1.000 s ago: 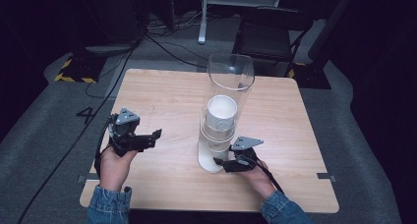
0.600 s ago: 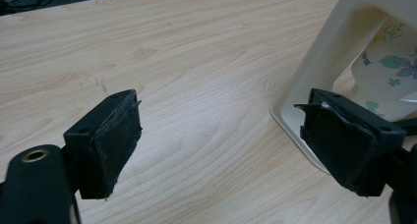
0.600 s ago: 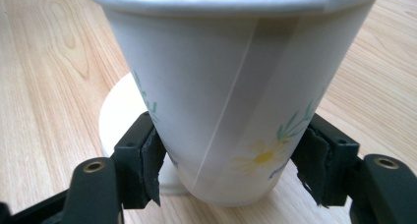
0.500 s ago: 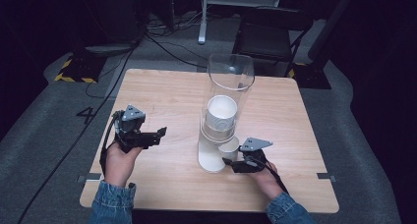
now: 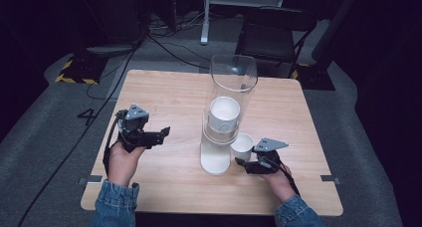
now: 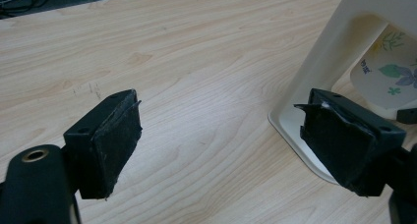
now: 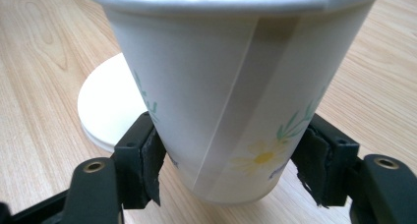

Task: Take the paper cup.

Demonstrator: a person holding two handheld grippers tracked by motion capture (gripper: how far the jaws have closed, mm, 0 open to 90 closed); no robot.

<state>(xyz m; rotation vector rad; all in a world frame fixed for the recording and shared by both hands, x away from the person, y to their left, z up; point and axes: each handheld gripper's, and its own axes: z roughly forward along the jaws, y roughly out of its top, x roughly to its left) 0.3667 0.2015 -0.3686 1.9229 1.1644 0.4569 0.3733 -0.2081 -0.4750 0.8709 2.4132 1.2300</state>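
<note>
- While the right tongs [image 5: 242,161] clamp a paper cup [image 5: 242,145] low on its wall, the cup stands upright just beside the base of the cup dispenser [image 5: 215,160], on that base's right in the high view.
- Seen from the right gripper view, both black pads [image 7: 150,167] press the cup [image 7: 231,96] from either side near its bottom; its white wall carries a printed flower and green leaves, and a vertical seam runs down the front.
- Behind the cup in that view lies the round white foot of the dispenser [image 7: 105,111] on the wooden desk [image 7: 34,91].
- Above its white base, the dispenser's clear tube [image 5: 233,82] rises, and a stack of white cups [image 5: 224,115] sits inside it.
- Over at the left side of the desk [image 5: 164,92], the left tongs [image 5: 163,133] hover with jaws wide apart and nothing between them, pointing toward the dispenser.
- From the left gripper view, the dispenser's cream frame [image 6: 314,71] is near the right-hand pad [image 6: 339,145], with a flower-printed cup [image 6: 388,76] visible through its opening.
</note>
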